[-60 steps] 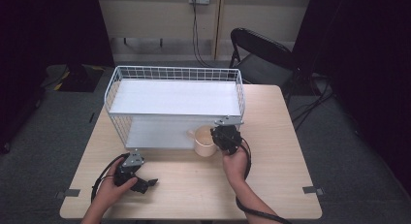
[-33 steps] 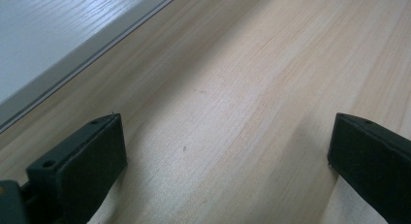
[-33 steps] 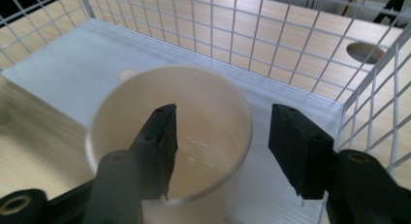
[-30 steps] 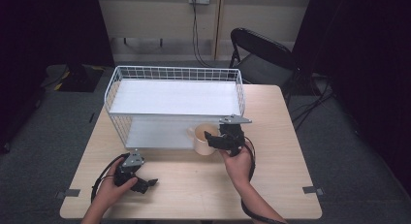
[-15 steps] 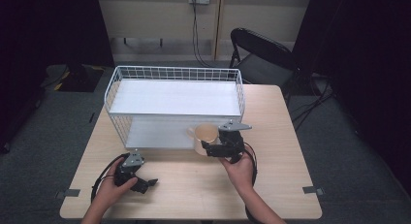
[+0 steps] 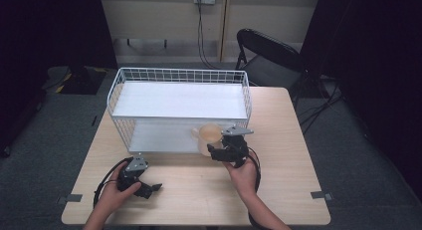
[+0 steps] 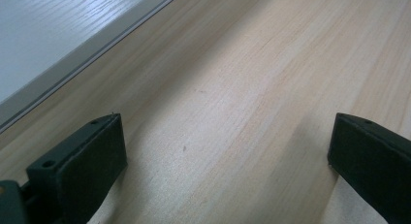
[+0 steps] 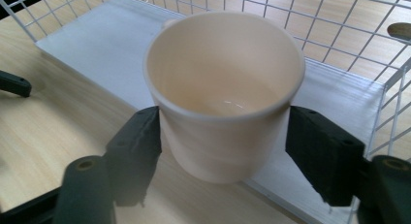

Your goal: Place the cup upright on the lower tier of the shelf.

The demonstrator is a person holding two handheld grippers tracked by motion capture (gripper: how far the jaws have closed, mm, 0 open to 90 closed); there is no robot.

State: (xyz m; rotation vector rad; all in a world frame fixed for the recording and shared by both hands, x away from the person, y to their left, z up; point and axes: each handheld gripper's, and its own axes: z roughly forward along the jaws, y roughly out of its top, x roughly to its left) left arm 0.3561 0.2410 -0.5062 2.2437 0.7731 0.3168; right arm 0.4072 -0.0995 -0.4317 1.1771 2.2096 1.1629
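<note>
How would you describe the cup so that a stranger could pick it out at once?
Start at the white wire rack on the wooden table. At the rack's front right corner stands the cup, between the right gripper's jaws. It is cream, empty and the sole round thing there.

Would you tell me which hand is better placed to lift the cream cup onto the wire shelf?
The right. Its tool already straddles the cup at the shelf front, jaws just closing. The left tool rests open on the table, well away.
</note>
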